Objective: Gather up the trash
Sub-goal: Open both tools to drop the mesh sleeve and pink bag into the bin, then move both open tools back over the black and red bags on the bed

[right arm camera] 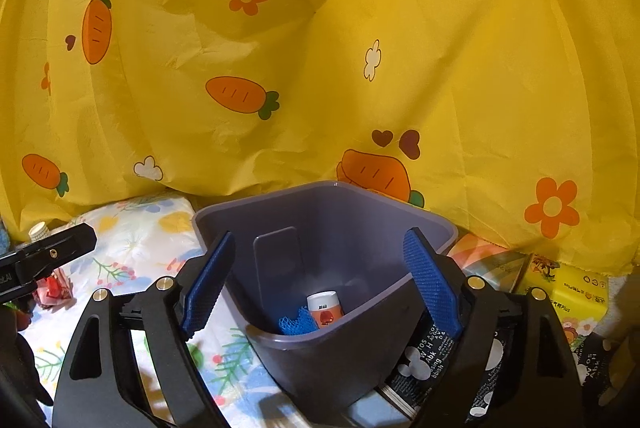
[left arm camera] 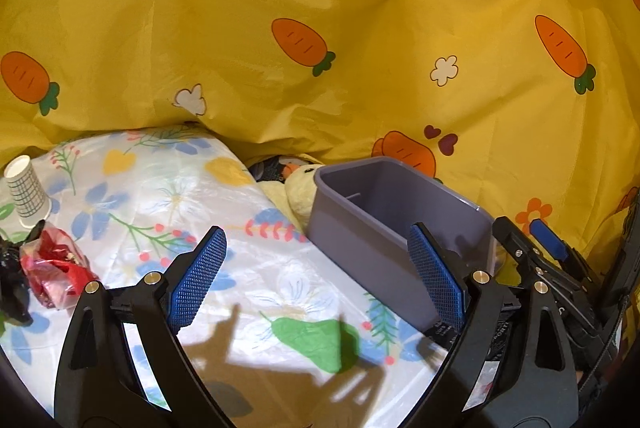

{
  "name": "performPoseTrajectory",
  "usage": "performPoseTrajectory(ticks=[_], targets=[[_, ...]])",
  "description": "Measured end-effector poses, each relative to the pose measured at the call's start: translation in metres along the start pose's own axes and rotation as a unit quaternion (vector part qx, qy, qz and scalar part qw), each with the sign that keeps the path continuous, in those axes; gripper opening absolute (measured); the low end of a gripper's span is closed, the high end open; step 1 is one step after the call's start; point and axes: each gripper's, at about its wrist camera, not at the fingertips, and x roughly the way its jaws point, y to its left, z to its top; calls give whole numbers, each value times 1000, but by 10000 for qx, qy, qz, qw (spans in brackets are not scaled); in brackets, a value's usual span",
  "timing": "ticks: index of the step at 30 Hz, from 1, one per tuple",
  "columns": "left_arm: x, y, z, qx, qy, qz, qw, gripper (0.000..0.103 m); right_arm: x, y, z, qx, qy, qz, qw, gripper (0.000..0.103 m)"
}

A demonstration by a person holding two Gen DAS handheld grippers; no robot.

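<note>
A purple-grey bin [left arm camera: 384,228] stands on the floral sheet [left arm camera: 180,212]; in the right wrist view the bin [right arm camera: 344,228] holds a small white-capped orange bottle [right arm camera: 325,308] and a blue net [right arm camera: 299,324]. My left gripper [left arm camera: 316,276] is open and empty above the sheet, left of the bin. My right gripper [right arm camera: 320,284] is open and empty over the bin's mouth; it also shows in the left wrist view [left arm camera: 544,240]. A crumpled red-and-clear wrapper [left arm camera: 56,268] and a checked paper cup [left arm camera: 26,190] lie at the far left.
A yellow carrot-print cloth [left arm camera: 360,28] hangs behind everything. A yellow plush duck [left arm camera: 300,184] lies behind the bin. A black object [left arm camera: 10,268] sits at the left edge. A yellow tissue pack [right arm camera: 568,288] and a black printed bag [right arm camera: 424,360] lie right of the bin.
</note>
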Motion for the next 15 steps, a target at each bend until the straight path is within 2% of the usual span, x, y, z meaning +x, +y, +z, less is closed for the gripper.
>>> performPoseTrajectory(ticks=[5,10,15], targets=[[-30,31,-15,-42,-73,569,9983,90,-15,21,-5,-80,-76,247,9996,86],[-64,80,-35,-282,-133,1142,9930,90,-25,66,-11,-403,-169,817,9957,88],[-101,141,-51,-617,-217,2028,9770,90,-29,125,-18,-766,-50,1590,9843,89]])
